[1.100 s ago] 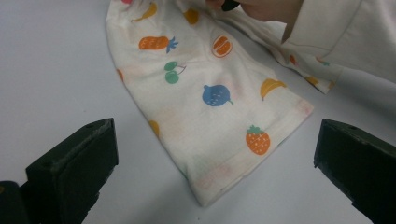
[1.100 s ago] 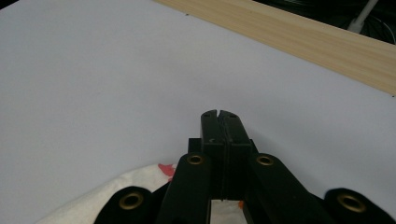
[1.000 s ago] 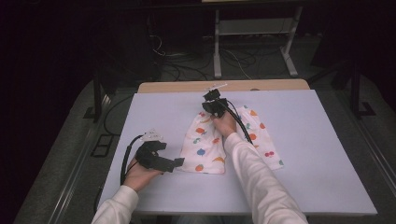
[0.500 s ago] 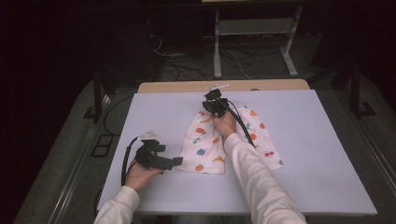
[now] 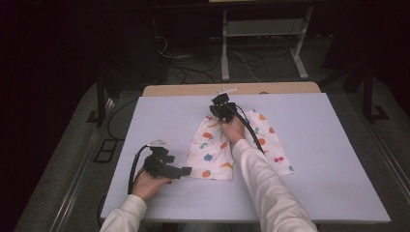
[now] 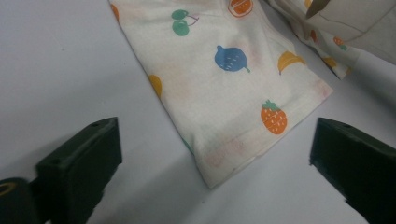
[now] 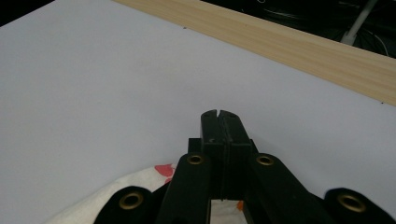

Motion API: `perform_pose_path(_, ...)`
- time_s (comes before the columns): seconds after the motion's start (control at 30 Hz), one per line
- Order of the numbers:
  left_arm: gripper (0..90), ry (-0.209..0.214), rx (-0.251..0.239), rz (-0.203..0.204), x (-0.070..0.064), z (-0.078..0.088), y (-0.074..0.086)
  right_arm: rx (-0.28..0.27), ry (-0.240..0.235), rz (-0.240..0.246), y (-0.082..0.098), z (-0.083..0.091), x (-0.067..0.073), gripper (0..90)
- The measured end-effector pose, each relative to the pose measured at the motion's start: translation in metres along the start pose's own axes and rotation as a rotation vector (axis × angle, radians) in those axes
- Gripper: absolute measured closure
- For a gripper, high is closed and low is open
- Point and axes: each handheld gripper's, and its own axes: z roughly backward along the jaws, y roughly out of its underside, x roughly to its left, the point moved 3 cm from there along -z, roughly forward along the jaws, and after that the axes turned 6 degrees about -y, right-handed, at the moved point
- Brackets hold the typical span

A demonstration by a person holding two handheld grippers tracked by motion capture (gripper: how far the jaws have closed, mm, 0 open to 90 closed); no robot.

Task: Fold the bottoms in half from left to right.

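Observation:
A white cloth [image 5: 212, 154] printed with small fruits lies flat in the middle of the lavender table [image 5: 329, 183]. My left gripper [image 5: 185, 170] rests on the table by the cloth's near left corner, open, and that corner [image 6: 224, 154] lies between its wide-apart jaws. My right gripper [image 5: 218, 104] sits at the cloth's far edge with its jaws pressed together, pointing away over bare table. In the right gripper view the jaws [image 7: 218, 116] are shut, and a bit of the cloth [image 7: 116, 191] shows beneath their base. I cannot tell whether fabric is pinched there.
A wooden strip [image 5: 193, 89] runs along the table's far edge. Behind it are metal table legs [image 5: 225, 48] and cables on a dark floor. The person's white sleeve [image 5: 261, 183] lies across the cloth's middle.

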Motion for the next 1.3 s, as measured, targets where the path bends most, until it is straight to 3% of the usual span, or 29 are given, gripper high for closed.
perform_pose_path(0.13,14.0,0.01,0.014,0.016,0.003,-0.001,0.003,-0.001,0.0,-0.002,0.0,0.001,0.0,89.0)
perform_pose_path(0.5,44.4,0.038,0.048,-0.002,0.0,-0.005,0.007,-0.001,-0.001,-0.003,0.002,0.001,0.0,89.0)
perform_pose_path(0.87,61.5,0.041,0.061,0.015,0.0,-0.01,0.008,-0.009,0.0,-0.001,0.002,0.001,0.001,89.0)
perform_pose_path(1.1,78.9,0.036,0.068,0.03,0.003,-0.013,0.007,-0.012,0.001,-0.005,0.003,0.002,0.0,89.0)
perform_pose_path(1.3,87.5,0.035,0.073,0.014,0.002,-0.015,0.007,-0.017,0.001,-0.005,0.004,0.001,0.0,89.0)
